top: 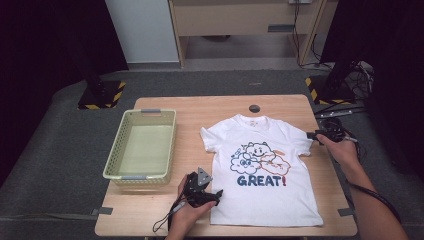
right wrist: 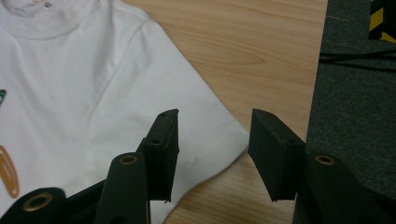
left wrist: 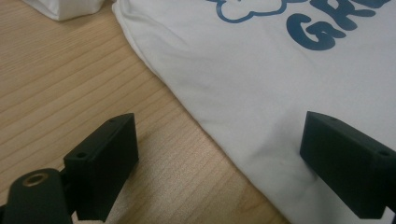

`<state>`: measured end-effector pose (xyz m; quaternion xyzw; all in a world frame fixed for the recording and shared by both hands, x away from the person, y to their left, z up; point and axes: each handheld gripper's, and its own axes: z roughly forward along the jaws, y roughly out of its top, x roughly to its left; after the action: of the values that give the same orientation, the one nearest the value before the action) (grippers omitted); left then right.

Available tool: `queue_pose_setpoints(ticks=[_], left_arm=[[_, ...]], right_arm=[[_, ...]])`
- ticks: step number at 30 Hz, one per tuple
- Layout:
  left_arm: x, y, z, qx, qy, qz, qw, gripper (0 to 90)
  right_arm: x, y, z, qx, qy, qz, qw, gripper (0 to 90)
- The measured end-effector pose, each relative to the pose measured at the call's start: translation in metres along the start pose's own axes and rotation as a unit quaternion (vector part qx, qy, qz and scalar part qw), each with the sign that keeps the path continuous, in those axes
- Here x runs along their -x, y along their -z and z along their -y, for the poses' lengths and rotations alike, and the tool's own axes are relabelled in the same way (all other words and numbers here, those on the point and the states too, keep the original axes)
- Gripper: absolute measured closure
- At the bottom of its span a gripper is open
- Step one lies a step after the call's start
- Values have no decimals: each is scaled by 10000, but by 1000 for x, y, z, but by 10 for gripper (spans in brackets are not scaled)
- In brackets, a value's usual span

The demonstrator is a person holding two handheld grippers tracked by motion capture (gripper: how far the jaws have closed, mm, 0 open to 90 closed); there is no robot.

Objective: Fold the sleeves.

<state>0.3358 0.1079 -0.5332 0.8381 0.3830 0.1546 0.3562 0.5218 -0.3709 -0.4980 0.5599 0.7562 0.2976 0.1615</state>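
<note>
A white T-shirt (top: 260, 170) with cartoon clouds and the word GREAT lies flat, face up, on the wooden table (top: 210, 107). My left gripper (top: 216, 196) is open at the shirt's lower left side; in the left gripper view the shirt's edge (left wrist: 196, 116) runs between the wide-apart jaws. My right gripper (top: 312, 135) is open at the shirt's right sleeve; in the right gripper view the sleeve's corner (right wrist: 224, 140) lies between the jaws, with the collar (right wrist: 42, 21) at upper left.
A pale green plastic basket (top: 142, 145) stands on the table's left half. A round cable hole (top: 254, 108) sits near the far edge. The table's right edge (right wrist: 315, 84) drops to grey carpet, close to my right gripper. Cables lie on the floor (top: 345, 112).
</note>
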Motion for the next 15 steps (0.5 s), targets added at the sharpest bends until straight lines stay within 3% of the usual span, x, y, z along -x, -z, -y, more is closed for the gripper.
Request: queue_pose_setpoints(ticks=[6, 10, 13, 15], left_arm=[[0, 1, 1, 6, -3, 1, 10000, 109], [0, 1, 1, 9, 4, -2, 10000, 109], [0, 1, 1, 10, 3, -4, 10000, 109], [0, 1, 1, 10, 3, -5, 10000, 108]], right_arm=[[7, -13, 4, -48, -188, 97, 9998, 465], [6, -21, 2, -157, -196, 98, 9996, 492], [2, -21, 2, -178, -115, 82, 9997, 599], [0, -20, 0, -315, -56, 58, 9995, 728]])
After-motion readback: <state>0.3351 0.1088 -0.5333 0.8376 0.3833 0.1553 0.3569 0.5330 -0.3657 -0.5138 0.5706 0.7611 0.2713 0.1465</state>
